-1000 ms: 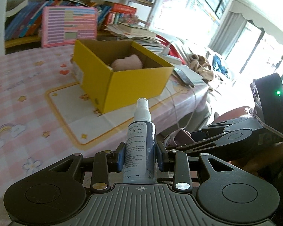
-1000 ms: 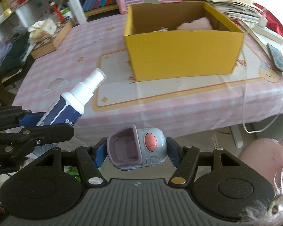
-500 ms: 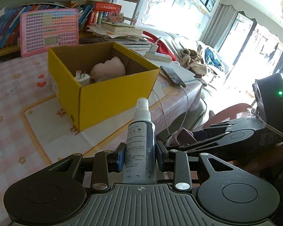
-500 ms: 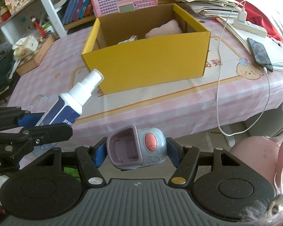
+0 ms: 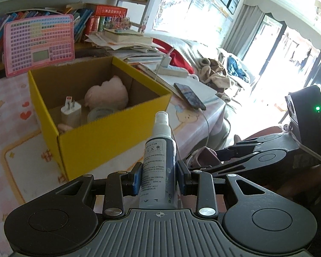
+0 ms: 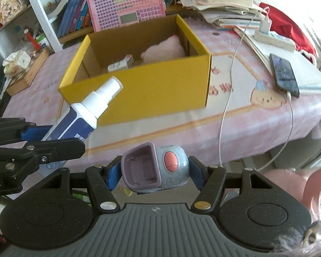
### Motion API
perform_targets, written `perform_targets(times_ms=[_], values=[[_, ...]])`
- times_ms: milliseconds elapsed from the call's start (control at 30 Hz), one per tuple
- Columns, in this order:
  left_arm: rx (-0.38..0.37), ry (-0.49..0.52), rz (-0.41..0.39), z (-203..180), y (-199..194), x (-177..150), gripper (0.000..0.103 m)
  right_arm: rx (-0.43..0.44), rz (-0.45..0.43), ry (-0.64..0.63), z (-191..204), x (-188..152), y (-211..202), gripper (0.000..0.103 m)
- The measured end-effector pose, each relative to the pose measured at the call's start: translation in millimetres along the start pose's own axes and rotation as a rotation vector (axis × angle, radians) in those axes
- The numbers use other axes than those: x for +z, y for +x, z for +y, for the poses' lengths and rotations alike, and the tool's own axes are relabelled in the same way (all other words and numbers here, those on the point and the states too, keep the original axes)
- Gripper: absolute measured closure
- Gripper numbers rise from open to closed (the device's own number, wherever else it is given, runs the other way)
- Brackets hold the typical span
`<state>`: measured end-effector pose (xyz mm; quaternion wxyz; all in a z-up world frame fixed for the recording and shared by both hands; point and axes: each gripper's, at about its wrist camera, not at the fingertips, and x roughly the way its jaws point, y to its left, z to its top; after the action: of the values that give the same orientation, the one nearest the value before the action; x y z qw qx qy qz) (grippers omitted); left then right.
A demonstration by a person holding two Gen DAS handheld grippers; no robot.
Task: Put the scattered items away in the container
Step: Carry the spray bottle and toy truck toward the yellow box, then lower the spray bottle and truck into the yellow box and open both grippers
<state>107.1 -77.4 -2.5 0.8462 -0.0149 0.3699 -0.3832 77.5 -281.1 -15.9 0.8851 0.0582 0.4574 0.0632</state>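
Left tool [image 5: 159, 178] clamps the spray bottle [image 5: 159, 167] upright, right tool [image 6: 154, 172] clamps the toy [image 6: 155, 169] — both aimed at the yellow box [image 6: 139, 90] for dropping in.

Box on the bench, both tools held before it

The box [image 6: 137, 94] sits mid-frame on the bench [image 6: 235, 128]; a charger [image 5: 70, 112] lies in its left part, a plush toy [image 5: 107, 94] to the right of that. Behind it, upper left, a toy keyboard [image 5: 39, 44] leans. A phone [image 6: 284, 75] lies at right. Low in the frame, the left tool [image 5: 159, 181] grips a spray bottle [image 5: 159, 167], the right tool [image 6: 154, 174] a toy [image 6: 156, 171].
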Motion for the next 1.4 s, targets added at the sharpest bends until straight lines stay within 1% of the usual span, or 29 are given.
perform_targets(times_ms=[100, 267, 467, 600, 700, 800, 900, 1033, 1200, 1300, 1400], values=[[0.013, 0.004, -0.012, 2, 7, 14, 0.071, 0.024, -0.024, 0.005, -10, 18, 2, 0.041], [0.05, 0.0, -0.064, 8, 7, 37, 0.071, 0.08, -0.092, -0.004, -18, 53, 0, 0.041], [0.147, -0.011, -0.118, 20, 14, 66, 0.071, 0.137, -0.189, -0.087, -17, 101, -2, 0.041], [0.206, -0.013, -0.144, 28, 23, 83, 0.071, 0.161, -0.213, -0.167, -13, 129, 13, 0.041], [0.234, -0.042, -0.148, 40, 34, 93, 0.071, 0.174, -0.187, -0.238, -8, 148, 39, 0.041], [0.276, -0.067, -0.123, 56, 50, 101, 0.071, 0.173, -0.133, -0.327, 0, 163, 71, 0.041], [0.327, -0.065, -0.077, 74, 67, 109, 0.071, 0.173, -0.072, -0.409, 8, 173, 99, 0.041], [0.366, -0.046, -0.015, 89, 88, 114, 0.071, 0.184, 0.003, -0.483, 14, 178, 129, 0.041], [0.393, -0.034, 0.045, 98, 110, 115, 0.071, 0.219, 0.072, -0.552, 22, 184, 151, 0.041], [0.402, -0.039, 0.061, 101, 119, 116, 0.072, 0.214, 0.09, -0.593, 26, 186, 160, 0.041], [0.409, -0.042, 0.066, 103, 124, 117, 0.072, 0.216, 0.1, -0.608, 27, 190, 166, 0.041]])
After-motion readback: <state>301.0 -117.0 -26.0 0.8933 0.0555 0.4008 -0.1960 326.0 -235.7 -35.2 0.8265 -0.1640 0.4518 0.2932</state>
